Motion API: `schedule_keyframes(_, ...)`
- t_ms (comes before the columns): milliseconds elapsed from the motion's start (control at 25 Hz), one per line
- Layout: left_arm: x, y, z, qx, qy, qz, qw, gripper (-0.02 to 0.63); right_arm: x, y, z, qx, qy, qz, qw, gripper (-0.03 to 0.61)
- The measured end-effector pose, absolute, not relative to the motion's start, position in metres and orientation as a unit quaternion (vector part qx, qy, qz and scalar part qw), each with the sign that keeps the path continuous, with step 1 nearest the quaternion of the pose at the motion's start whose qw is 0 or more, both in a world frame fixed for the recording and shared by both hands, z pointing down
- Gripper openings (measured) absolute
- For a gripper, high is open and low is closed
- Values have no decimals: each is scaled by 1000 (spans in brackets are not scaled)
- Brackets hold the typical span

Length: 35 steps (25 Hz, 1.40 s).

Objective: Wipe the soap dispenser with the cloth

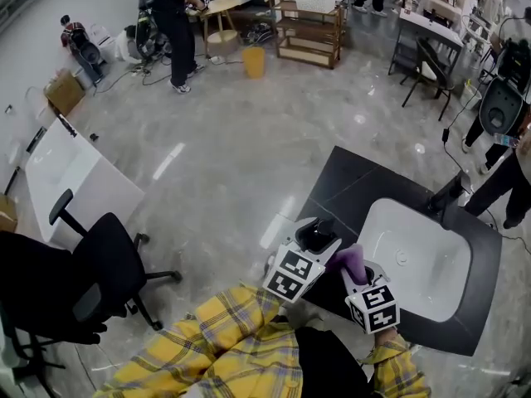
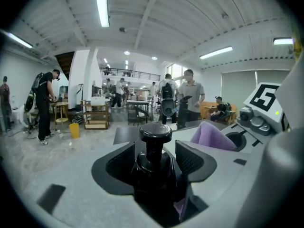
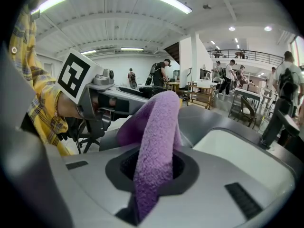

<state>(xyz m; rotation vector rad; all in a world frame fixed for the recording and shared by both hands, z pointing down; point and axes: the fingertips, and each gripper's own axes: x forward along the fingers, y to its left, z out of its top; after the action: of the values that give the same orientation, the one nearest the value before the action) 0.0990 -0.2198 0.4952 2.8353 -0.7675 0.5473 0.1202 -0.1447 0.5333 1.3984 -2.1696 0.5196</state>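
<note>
A black pump soap dispenser [image 2: 154, 167] stands between the jaws of my left gripper [image 2: 156, 161]. The pads sit apart from its neck on both sides, so this gripper is open. In the head view the dispenser [image 1: 316, 237] is at the near left corner of the dark counter [image 1: 348, 181], with the left gripper [image 1: 319, 230] around it. My right gripper [image 3: 152, 167] is shut on a purple cloth [image 3: 156, 137], which stands up out of its jaws. The cloth [image 1: 350, 261] hangs just right of the dispenser, and the left gripper view shows the cloth [image 2: 211, 136] close beside it.
A white sink basin [image 1: 415, 259] is set into the counter, with a black faucet [image 1: 448, 196] at its far side. A black office chair [image 1: 99, 264] and a white table [image 1: 79, 181] are to the left. People, shelving and a yellow bin [image 1: 254, 61] stand far off.
</note>
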Motion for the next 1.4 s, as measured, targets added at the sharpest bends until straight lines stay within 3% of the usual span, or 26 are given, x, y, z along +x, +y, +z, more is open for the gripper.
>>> schedule_keyframes(440,100,-222,507,949,-227,214,50,212,118,-140,534,518,-797,190,247,37)
schedule_keyframes(1400,105,-200,507,971,90,218,43,213,127,-118,533,536,-782,205,244,37)
